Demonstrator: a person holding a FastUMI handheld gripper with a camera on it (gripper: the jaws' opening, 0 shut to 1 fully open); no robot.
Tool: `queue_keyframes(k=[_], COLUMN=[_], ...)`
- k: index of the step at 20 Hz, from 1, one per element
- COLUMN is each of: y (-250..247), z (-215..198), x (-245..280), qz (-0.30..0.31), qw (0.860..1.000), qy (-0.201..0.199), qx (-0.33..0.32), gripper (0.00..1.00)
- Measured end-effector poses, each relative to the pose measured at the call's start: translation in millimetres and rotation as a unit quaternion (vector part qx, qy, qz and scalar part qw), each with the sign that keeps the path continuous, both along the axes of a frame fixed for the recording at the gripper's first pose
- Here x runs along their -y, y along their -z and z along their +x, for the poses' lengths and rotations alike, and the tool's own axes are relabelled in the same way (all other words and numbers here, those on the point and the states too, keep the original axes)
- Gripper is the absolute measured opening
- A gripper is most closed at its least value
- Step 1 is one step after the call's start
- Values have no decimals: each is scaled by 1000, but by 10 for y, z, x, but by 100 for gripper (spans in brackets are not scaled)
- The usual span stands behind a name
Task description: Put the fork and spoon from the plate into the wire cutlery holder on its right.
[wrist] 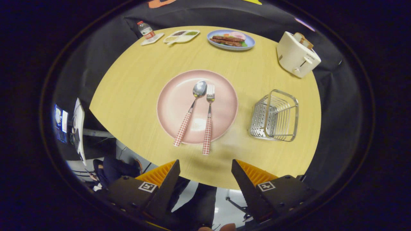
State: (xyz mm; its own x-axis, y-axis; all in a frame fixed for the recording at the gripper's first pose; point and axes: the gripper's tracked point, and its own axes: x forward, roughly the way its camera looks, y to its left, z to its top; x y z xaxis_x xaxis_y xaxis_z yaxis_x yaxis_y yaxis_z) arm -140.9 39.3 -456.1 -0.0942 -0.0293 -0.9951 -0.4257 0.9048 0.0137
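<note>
Gripper (205,166) hangs over the near edge of the round pale wooden table (135,83), fingers spread wide, holding nothing. Just beyond them, a round pink plate (175,96) carries a metal spoon (192,107) and metal fork (209,115), both with red-checked handles pointing near, spoon on the left. Right of the plate stands the empty silver wire cutlery holder (275,116). Far right: a cream toaster (297,55).

A cream two-slot toaster (297,58) holding bread stands on the round pale wooden table (138,83). Along the far edge sit a blue plate of food (231,40), a white divided tray (181,36) and a small plastic water bottle (146,30).
</note>
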Motion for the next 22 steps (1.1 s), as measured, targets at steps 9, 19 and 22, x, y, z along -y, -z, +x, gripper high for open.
queue_keyframes(k=[9, 19, 22], y=[517, 747, 699], z=[72, 25, 16], x=[17, -13, -17], qz=[-44, -59, -51], qw=[998, 996, 996], qy=[-10, -9, -1], qx=[-40, -65, -71], gripper=[93, 24, 11])
